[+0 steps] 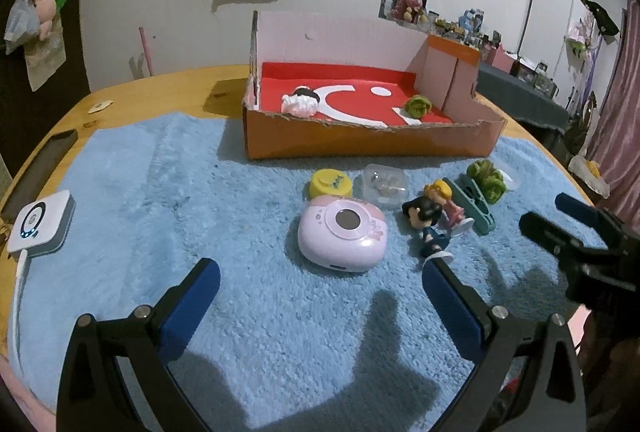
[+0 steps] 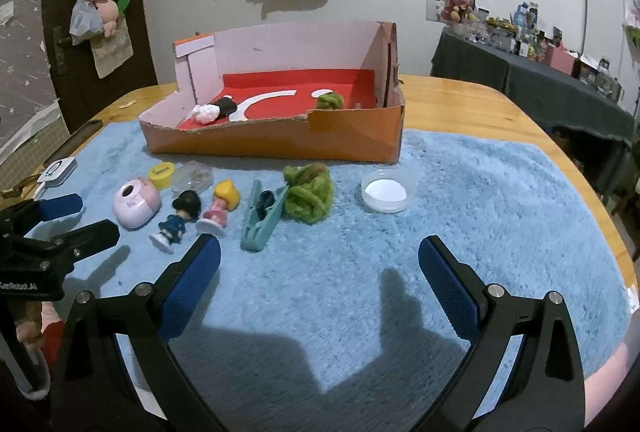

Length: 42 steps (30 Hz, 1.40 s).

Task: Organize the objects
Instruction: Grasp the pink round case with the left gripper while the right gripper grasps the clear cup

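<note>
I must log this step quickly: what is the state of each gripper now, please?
Left gripper: jaws open, holding nothing, above the blue mat.
Right gripper: jaws open, holding nothing, above the same mat.

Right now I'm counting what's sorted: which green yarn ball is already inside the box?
The smaller green yarn ball in the orange cardboard box; the larger one lies on the blue mat.

The dark-haired toy figurine's [image 1: 427, 228] feet are hiding behind a blue-padded fingertip [image 1: 444, 284]; the clear plastic case's [image 2: 193, 176] contents are blurring.
</note>
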Each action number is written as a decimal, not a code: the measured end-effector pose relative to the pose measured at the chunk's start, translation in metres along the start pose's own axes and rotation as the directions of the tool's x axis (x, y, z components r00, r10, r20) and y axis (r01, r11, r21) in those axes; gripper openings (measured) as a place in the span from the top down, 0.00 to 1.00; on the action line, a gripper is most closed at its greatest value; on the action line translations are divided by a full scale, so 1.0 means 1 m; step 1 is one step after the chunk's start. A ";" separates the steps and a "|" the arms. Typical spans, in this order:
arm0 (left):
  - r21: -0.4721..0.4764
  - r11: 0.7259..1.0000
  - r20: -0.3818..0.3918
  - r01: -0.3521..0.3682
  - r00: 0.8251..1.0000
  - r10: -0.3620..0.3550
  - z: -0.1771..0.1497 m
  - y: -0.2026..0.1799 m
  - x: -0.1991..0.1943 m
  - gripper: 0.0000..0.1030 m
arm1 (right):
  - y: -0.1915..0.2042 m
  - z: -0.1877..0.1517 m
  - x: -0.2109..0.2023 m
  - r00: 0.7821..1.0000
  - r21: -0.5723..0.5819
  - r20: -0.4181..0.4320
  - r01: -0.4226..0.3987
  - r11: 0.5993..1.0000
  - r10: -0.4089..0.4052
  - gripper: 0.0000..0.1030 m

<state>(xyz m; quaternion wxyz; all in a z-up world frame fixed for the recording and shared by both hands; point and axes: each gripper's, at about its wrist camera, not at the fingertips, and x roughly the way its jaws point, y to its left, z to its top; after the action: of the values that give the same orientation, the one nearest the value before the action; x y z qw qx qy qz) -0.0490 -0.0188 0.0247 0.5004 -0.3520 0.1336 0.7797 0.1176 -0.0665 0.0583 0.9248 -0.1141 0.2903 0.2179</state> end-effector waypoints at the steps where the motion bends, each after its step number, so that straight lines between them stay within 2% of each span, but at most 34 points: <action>1: 0.004 1.000 -0.011 0.002 1.000 -0.002 0.001 0.000 0.003 0.00 | -0.002 0.001 0.001 1.000 0.002 -0.003 0.006 1.000 -0.006 0.02; 7: 0.022 1.000 -0.046 0.011 0.999 -0.010 0.011 0.001 0.016 0.03 | -0.024 0.015 0.020 0.996 0.014 -0.084 0.041 0.999 -0.040 0.02; 10: 0.030 0.999 -0.062 0.015 0.998 -0.014 0.017 0.003 0.023 0.07 | -0.040 0.023 0.030 0.990 0.023 -0.130 0.052 0.998 -0.049 0.02; 13: 0.031 0.999 -0.082 0.030 0.996 -0.027 0.022 0.005 0.029 0.09 | -0.054 0.031 0.039 0.983 0.020 -0.158 0.095 0.995 -0.090 0.02; 19: 0.033 0.996 -0.095 0.080 0.993 -0.076 0.029 0.009 0.036 0.20 | -0.062 0.040 0.059 0.971 -0.025 -0.217 0.101 0.995 -0.104 0.02; 23: 0.043 0.994 -0.095 0.103 0.991 -0.098 0.031 0.008 0.038 0.32 | -0.057 0.042 0.069 0.963 -0.075 -0.241 0.104 0.992 -0.119 0.03; 24: 0.047 0.992 -0.095 0.114 0.989 -0.110 0.031 0.007 0.038 0.36 | -0.056 0.042 0.071 0.962 -0.080 -0.245 0.102 0.992 -0.118 0.06; 27: 0.052 0.991 -0.096 0.124 0.988 -0.119 0.031 0.005 0.037 0.39 | -0.054 0.044 0.073 0.963 -0.084 -0.252 0.079 0.993 -0.098 0.16; 28: 0.054 0.990 -0.095 0.128 0.988 -0.122 0.031 0.005 0.037 0.40 | -0.054 0.044 0.073 0.963 -0.086 -0.253 0.075 0.993 -0.095 0.18; 36: 0.062 0.989 -0.095 0.134 0.987 -0.128 0.028 0.004 0.034 0.41 | -0.044 0.045 0.071 0.967 -0.106 -0.250 0.021 0.994 -0.047 0.51; 39: 0.069 0.988 -0.089 0.137 0.987 -0.131 0.027 0.004 0.031 0.45 | -0.043 0.045 0.069 0.968 -0.092 -0.248 0.002 0.996 -0.025 0.62; 42: 0.064 0.986 -0.088 0.151 0.985 -0.145 0.025 0.006 0.029 0.45 | -0.044 0.044 0.067 0.971 -0.080 -0.240 -0.002 0.997 -0.017 0.62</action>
<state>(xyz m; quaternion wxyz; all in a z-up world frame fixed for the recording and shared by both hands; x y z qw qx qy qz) -0.0716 0.0123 0.0222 0.5630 -0.3753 0.1551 0.7198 0.2092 -0.0672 0.0578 0.8783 -0.1775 0.3908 0.2104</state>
